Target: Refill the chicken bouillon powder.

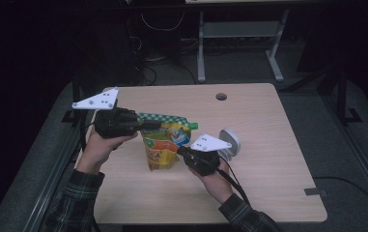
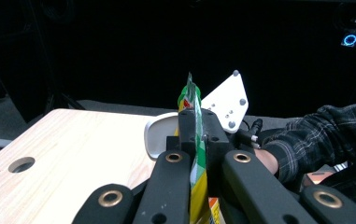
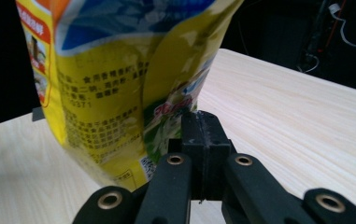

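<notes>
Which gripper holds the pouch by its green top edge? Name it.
The left gripper: it clamps the pouch's green checked top edge, while the right gripper pinches its lower side.

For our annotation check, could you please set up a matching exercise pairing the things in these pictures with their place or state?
Things:
1. yellow and green plastic snack bag
2. grey rounded dish
3. round hole in the light wooden table
4. left gripper

Places or states:
A. near the far edge of the table top
B. clamped on the bag's green top edge
C. held up between both grippers
D. on the table just behind the right gripper

Pairs: 1-C, 2-D, 3-A, 4-B
</notes>
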`<move>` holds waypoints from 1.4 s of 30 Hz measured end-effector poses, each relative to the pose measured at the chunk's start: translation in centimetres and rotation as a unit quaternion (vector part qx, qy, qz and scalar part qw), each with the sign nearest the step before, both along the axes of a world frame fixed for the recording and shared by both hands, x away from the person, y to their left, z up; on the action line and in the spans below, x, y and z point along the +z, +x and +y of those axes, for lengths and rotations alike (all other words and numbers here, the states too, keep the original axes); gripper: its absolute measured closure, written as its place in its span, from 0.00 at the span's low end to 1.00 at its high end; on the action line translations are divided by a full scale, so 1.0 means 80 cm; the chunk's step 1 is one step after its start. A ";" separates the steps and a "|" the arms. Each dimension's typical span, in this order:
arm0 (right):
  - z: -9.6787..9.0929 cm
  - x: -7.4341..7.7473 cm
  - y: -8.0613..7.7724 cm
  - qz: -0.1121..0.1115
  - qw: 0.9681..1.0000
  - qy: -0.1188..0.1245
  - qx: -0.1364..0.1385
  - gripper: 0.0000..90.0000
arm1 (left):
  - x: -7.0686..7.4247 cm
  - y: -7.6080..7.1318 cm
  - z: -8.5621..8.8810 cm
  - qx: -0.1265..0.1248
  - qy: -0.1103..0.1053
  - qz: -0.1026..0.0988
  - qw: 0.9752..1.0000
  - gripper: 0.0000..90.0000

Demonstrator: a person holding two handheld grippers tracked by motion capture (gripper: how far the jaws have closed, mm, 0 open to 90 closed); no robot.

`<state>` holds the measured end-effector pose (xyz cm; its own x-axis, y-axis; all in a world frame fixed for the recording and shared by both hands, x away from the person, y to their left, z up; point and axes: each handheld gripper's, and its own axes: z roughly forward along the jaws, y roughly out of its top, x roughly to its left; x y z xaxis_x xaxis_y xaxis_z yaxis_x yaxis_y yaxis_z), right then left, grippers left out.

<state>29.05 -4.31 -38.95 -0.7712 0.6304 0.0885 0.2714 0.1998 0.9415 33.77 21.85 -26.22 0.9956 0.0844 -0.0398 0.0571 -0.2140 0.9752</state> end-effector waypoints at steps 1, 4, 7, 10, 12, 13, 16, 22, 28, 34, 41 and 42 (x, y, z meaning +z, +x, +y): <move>0.003 -0.003 -0.002 -0.001 1.000 0.002 0.006 1.00 | 0.000 0.002 0.000 -0.001 -0.001 0.004 1.000 1.00; 0.009 -0.010 -0.005 -0.006 1.000 -0.003 0.012 1.00 | -0.002 0.005 -0.003 -0.003 0.002 0.006 1.000 1.00; 0.013 -0.015 -0.006 -0.006 1.000 -0.004 0.014 1.00 | -0.003 0.006 -0.006 -0.004 0.004 0.008 1.000 1.00; 0.020 -0.021 -0.010 -0.012 1.000 -0.003 0.017 1.00 | -0.004 0.008 -0.012 -0.009 0.004 0.014 1.000 1.00; 0.022 -0.024 -0.012 -0.017 1.000 0.000 0.019 1.00 | -0.004 0.010 -0.014 -0.010 0.003 0.017 1.000 1.00; 0.022 -0.024 -0.012 -0.017 1.000 0.000 0.019 1.00 | -0.004 0.010 -0.014 -0.010 0.003 0.017 1.000 1.00; 0.026 -0.029 -0.013 -0.022 0.999 0.004 0.024 1.00 | -0.004 0.013 -0.019 -0.013 0.006 0.020 1.000 1.00; 0.028 -0.035 -0.013 -0.028 0.999 0.011 0.026 1.00 | -0.003 0.017 -0.036 -0.019 0.021 0.023 0.999 1.00; 0.031 -0.040 -0.013 -0.032 0.999 0.003 0.025 1.00 | -0.005 0.022 -0.055 -0.030 0.040 0.027 0.998 1.00; 0.036 -0.042 -0.016 -0.029 0.999 0.001 0.025 1.00 | -0.009 0.029 -0.073 -0.045 0.050 0.042 0.997 1.00; 0.043 -0.045 -0.016 -0.035 0.999 0.000 0.028 1.00 | -0.010 0.028 -0.093 -0.058 0.070 0.045 0.995 1.00; 0.046 -0.046 -0.016 -0.037 0.999 0.000 0.028 1.00 | -0.011 0.028 -0.097 -0.060 0.075 0.044 0.994 1.00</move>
